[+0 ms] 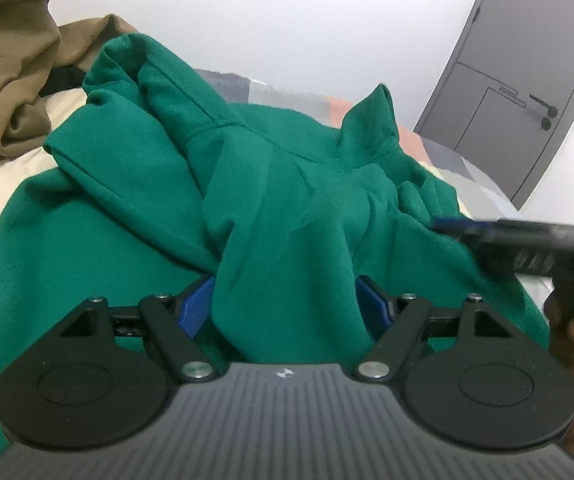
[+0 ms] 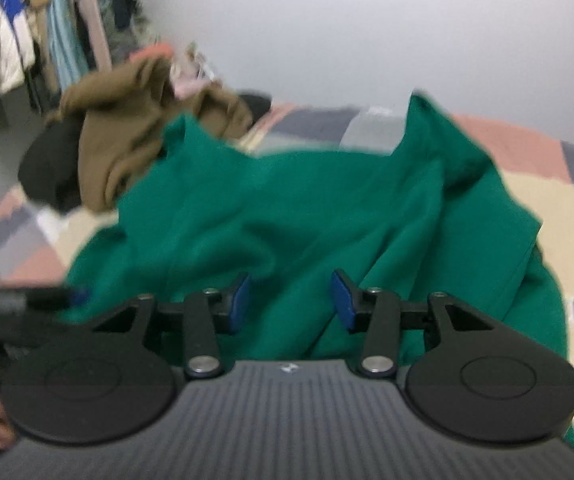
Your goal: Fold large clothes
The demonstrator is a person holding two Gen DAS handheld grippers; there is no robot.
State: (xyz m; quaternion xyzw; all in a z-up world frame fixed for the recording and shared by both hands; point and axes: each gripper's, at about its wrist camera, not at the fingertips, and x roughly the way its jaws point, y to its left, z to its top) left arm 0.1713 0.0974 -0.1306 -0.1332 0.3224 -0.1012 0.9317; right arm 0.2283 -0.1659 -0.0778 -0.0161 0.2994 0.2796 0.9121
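Observation:
A large green hoodie [image 1: 271, 184] lies crumpled on a bed, hood toward the far side. My left gripper [image 1: 285, 304] has its blue pads wide apart, with a thick fold of the green fabric bunched between them. My right gripper [image 2: 291, 300] is open just above the hoodie [image 2: 307, 208], with nothing between its blue pads. The right gripper also shows at the right of the left wrist view [image 1: 447, 224], blurred, its tip at the hoodie's edge. The left gripper shows at the lower left of the right wrist view [image 2: 67, 296].
A brown garment [image 1: 11, 64] is heaped on the bed's far left, also in the right wrist view [image 2: 127, 128], next to something black [image 2: 47, 168]. The patchwork bedspread [image 2: 527, 184] surrounds the hoodie. A grey door [image 1: 519, 80] stands at right. Hanging clothes [image 2: 27, 20] are far left.

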